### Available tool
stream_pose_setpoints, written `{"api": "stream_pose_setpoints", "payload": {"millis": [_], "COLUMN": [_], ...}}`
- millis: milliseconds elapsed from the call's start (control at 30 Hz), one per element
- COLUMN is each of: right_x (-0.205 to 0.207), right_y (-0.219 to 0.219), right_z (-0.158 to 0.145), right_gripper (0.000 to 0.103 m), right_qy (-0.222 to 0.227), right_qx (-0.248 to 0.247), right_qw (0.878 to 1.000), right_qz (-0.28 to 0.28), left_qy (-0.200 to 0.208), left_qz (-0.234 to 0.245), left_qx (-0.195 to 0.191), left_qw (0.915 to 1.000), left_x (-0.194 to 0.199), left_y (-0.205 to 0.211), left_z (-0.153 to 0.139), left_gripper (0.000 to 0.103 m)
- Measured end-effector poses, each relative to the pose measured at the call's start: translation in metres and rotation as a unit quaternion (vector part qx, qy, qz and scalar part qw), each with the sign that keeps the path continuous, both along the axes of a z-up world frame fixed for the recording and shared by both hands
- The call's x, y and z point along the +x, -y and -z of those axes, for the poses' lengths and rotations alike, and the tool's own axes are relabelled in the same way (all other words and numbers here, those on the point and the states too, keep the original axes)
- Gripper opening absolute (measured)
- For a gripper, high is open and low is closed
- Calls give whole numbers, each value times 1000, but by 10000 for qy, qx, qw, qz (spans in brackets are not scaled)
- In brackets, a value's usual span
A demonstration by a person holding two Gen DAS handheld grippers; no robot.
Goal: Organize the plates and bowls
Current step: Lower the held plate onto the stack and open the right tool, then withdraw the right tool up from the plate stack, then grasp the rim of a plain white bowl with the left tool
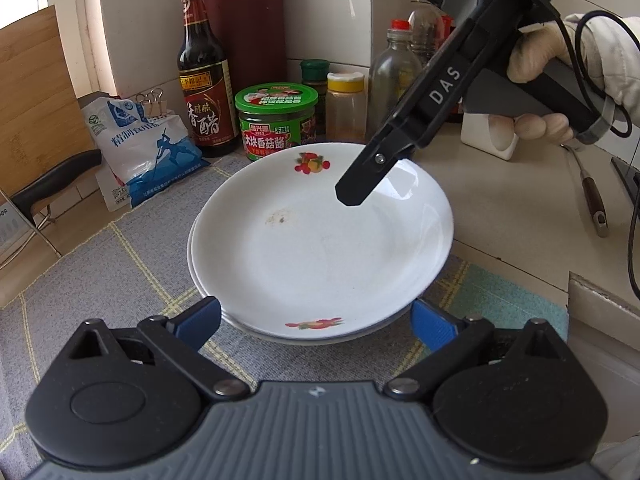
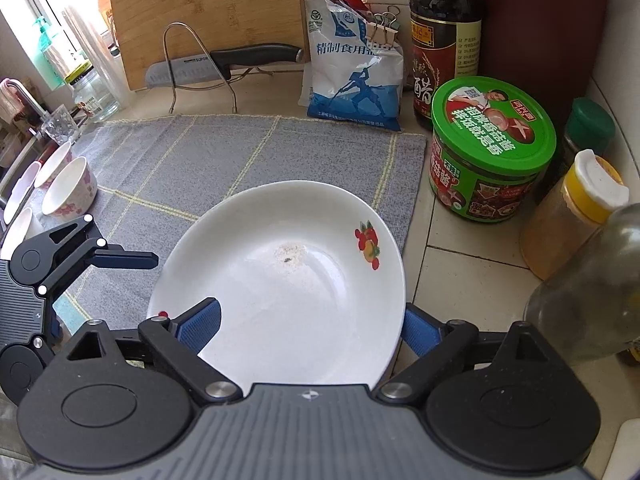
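A white plate (image 1: 320,240) with fruit prints tops a small stack on the grey checked mat (image 1: 120,272); a lower plate's rim (image 1: 280,335) shows beneath it. My left gripper (image 1: 316,322) is open, its blue pads on either side of the stack's near rim. My right gripper (image 1: 360,188), held by a gloved hand (image 1: 536,60), hangs over the far right rim. In the right wrist view the right gripper (image 2: 310,326) stands open astride the plate (image 2: 288,292), one pad over the inside, one outside the rim. Several small floral bowls (image 2: 70,186) stand at the mat's left edge.
Behind the plates stand a vinegar bottle (image 1: 204,72), a green-lidded jar (image 1: 276,120), spice jars (image 1: 346,104), a glass bottle (image 1: 394,76) and a salt bag (image 1: 148,148). A knife (image 2: 224,64) rests on a wire rack before a cutting board (image 2: 208,8). A spoon (image 1: 592,196) lies right.
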State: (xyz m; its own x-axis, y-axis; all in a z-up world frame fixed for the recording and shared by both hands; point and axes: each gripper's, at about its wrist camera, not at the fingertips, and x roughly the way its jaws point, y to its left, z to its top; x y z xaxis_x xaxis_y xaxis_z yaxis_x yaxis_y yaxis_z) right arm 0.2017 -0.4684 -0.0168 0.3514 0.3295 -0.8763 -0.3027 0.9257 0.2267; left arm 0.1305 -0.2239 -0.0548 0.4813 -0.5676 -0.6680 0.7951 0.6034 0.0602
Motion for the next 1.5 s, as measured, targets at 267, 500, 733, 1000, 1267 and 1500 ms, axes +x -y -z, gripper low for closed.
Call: {"api": "stream_pose_setpoints", "payload": {"millis": [267, 500, 733, 1000, 1267, 1500], "right_x": [-17, -33, -51, -59, -72, -88], "right_y": [-16, -46, -82, -112, -159, -219], "right_z": [-13, -20, -27, -16, -15, -4], "right_gripper": [103, 103, 103, 103, 103, 103], "right_qy": [536, 1187, 1948, 1980, 2088, 1977], "right_qx": [-240, -723, -1053, -778, -719, -689], "right_qw": [9983, 9901, 9748, 9771, 9733, 9736], "right_qz": [-8, 195, 280, -60, -630, -912], "left_qy": [158, 100, 63, -96, -166, -249], "left_qz": [-157, -526, -1190, -2283, -2664, -2663], "left_qx": [-28, -91, -42, 134, 314, 366], "left_qw": [9997, 9985, 9929, 9735, 9632, 9629], "left_x": [-1, -4, -8, -18, -33, -36], "left_y": [-7, -22, -41, -73, -116, -176], "left_z": [-6, -14, -21, -25, -26, -36], "left_gripper": [100, 100, 101, 101, 101, 101]}}
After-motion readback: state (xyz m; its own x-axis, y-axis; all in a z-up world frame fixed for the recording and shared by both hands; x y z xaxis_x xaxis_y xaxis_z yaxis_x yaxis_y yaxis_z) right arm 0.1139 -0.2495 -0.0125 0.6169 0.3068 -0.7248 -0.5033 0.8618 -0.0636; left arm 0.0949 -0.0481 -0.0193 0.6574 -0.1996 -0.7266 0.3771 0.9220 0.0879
